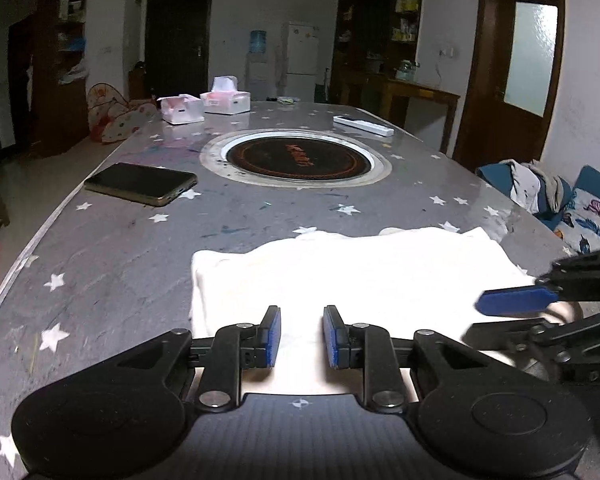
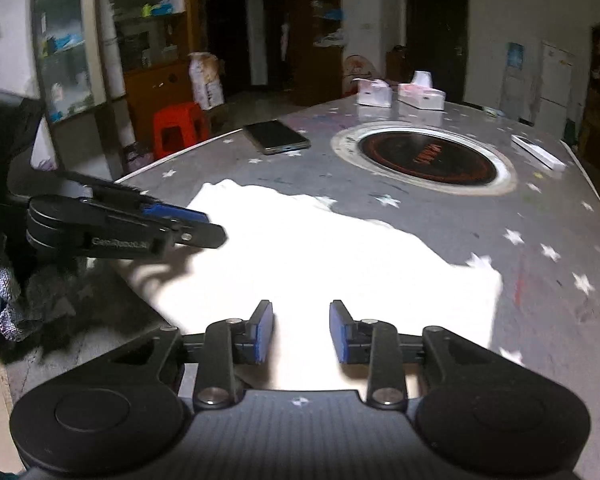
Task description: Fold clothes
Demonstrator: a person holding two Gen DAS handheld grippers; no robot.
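Note:
A white garment (image 1: 360, 276) lies flat and folded on the grey star-patterned table (image 1: 120, 264); it also shows in the right wrist view (image 2: 320, 260). My left gripper (image 1: 300, 336) is open and empty, just above the garment's near edge. My right gripper (image 2: 301, 330) is open and empty over the garment's near edge. The right gripper shows at the right of the left wrist view (image 1: 516, 300). The left gripper shows at the left of the right wrist view (image 2: 196, 226), above the garment's left part.
A phone (image 1: 140, 183) lies on the table's left side. A round inset burner (image 1: 296, 157) sits mid-table. Two tissue boxes (image 1: 204, 106) and a white remote (image 1: 363, 125) are at the far end. A red stool (image 2: 178, 126) and a sofa (image 1: 560, 200) flank the table.

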